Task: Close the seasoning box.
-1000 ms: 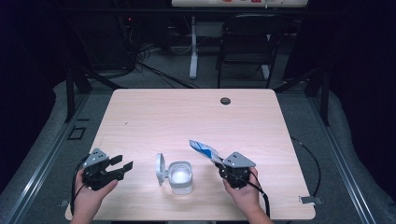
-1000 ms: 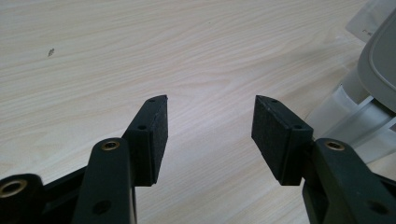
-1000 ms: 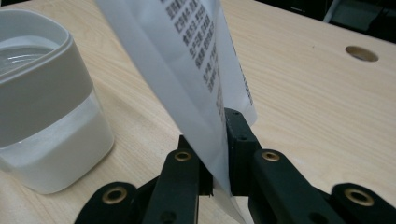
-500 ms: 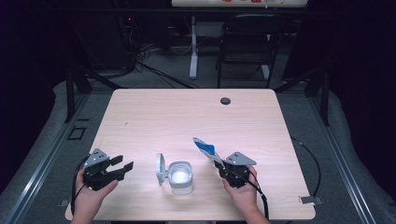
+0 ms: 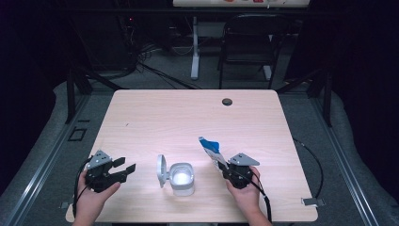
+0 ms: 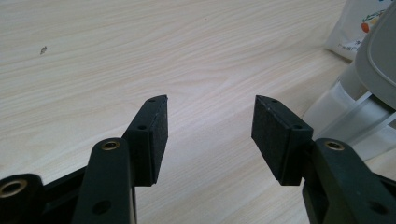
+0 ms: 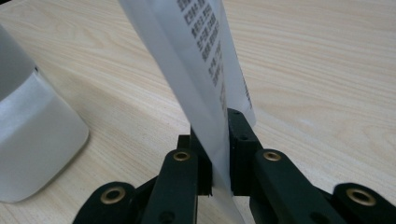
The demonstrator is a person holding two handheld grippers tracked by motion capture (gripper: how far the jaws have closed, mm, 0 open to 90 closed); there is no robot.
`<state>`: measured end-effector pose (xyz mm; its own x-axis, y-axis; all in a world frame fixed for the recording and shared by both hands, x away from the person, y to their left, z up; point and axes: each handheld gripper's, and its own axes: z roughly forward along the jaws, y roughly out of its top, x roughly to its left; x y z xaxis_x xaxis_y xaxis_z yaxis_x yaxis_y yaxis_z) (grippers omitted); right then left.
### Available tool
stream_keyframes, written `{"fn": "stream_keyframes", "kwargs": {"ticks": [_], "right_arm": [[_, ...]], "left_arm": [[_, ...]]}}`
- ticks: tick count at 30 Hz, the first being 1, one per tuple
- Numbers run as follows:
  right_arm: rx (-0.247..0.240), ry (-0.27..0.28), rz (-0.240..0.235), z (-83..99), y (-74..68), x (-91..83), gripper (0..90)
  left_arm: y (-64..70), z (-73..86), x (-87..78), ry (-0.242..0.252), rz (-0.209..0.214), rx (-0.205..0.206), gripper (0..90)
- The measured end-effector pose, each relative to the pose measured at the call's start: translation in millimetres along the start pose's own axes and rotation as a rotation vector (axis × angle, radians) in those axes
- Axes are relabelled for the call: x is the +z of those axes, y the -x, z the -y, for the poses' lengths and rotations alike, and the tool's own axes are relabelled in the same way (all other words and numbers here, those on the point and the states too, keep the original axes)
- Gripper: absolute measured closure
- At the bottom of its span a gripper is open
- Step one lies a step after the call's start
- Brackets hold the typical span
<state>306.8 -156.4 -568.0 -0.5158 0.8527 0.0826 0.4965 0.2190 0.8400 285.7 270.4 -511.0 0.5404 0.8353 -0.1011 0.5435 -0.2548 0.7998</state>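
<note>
One flat white-and-blue printed plastic packet (image 5: 210,148) is sitting pinched between the closed jaws of the right gripper (image 5: 225,167), jutting toward eleven o'clock above the pale wooden table (image 5: 188,117). At the packet's eight o'clock, a small white plastic container (image 5: 181,178) is standing with its grey hinged lid (image 5: 161,170) flipped open. Well apart at nine o'clock, the left gripper (image 5: 127,167) is hovering with jaws spread wide, holding nothing.

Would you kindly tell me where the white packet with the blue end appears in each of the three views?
High view: the packet sits right of centre, angled up-left from the right tool.
Left gripper view: its printed corner peeks in at the top right.
Right gripper view: it rises through the centre, pinched between the jaws.
Shared landmark: the white container.
</note>
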Motion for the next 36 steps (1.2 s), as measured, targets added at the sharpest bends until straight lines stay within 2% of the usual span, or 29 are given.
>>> {"fn": "stream_keyframes", "kwargs": {"ticks": [14, 19, 23, 25, 26, 36], "right_arm": [[0.014, -0.017, -0.003, 1.8, 1.1, -0.7, 79.7], [0.049, -0.025, -0.003, 4.9, 4.3, -1.9, 77.1], [0.047, -0.032, -0.001, 5.8, 5.3, -4.9, 75.2], [0.042, -0.040, 0.003, 5.2, 5.3, -7.2, 72.7], [0.056, -0.023, -0.001, 5.1, 4.8, -7.2, 71.2], [0.061, -0.049, 0.003, 3.1, 6.5, -14.2, 57.8]], "left_arm": [[1.9, -0.5, 0.6, 0.003, 0.003, 0.008, 46.6], [3.0, -1.4, -0.6, 0.001, 0.003, 0.011, 46.6], [6.4, -3.1, -1.9, 0.017, 0.007, 0.016, 46.8], [8.5, -4.7, -2.8, 0.018, 0.015, 0.026, 47.2], [9.5, -5.3, -3.1, 0.020, 0.016, 0.031, 47.4], [16.8, -9.6, -5.4, 0.020, 0.038, 0.051, 49.4]]}}
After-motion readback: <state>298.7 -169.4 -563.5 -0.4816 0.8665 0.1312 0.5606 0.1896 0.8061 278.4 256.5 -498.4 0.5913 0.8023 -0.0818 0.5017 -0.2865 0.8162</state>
